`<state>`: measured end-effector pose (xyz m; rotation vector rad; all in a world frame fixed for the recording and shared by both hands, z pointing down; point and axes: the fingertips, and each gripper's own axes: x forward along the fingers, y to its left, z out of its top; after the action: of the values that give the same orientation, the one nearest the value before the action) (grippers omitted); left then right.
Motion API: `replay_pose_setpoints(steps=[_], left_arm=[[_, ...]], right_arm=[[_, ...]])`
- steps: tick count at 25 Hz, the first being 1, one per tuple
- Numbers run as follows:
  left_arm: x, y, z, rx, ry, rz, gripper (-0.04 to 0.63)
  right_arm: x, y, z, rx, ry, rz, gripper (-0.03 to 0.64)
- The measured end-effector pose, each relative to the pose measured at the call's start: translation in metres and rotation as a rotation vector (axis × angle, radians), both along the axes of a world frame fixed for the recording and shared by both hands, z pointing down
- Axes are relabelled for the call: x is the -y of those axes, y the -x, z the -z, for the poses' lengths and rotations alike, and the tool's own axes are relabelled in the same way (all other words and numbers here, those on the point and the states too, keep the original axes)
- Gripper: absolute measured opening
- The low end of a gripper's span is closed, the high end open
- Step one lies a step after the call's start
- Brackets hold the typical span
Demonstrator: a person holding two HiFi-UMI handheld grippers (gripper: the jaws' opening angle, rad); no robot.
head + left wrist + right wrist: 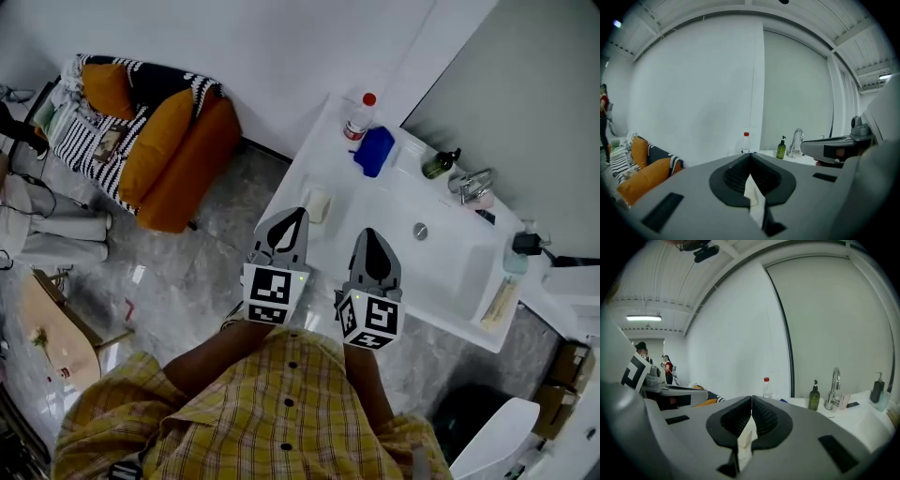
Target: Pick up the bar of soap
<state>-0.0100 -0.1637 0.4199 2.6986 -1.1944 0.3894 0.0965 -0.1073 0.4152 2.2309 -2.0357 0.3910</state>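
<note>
At the bottom of the head view, the person wears a yellow plaid button-up shirt (272,412) crossed with dark and pale lines, with small dark buttons (288,402) down its front. Just above it, at centre frame, the grey tapered plastic left gripper (301,214) and the matching right gripper (368,232) each have black ribbed jaw linings. Each also carries a white cube with black square markers (273,293) and a tiny green light.

No legible text or labels
</note>
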Motion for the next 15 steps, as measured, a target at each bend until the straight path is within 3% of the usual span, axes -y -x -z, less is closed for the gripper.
replay_pose_setpoints(steps=[10, 15], left_arm=[[0.047, -0.01, -0.019, -0.011, 0.063, -0.015, 0.011], [0.056, -0.015, -0.037, 0.03, 0.104, 0.018, 0.011]], right_arm=[[0.046, -0.01, -0.009, 0.002, 0.048, -0.027, 0.02], [0.058, -0.018, -0.01, 0.006, 0.047, 0.007, 0.02]])
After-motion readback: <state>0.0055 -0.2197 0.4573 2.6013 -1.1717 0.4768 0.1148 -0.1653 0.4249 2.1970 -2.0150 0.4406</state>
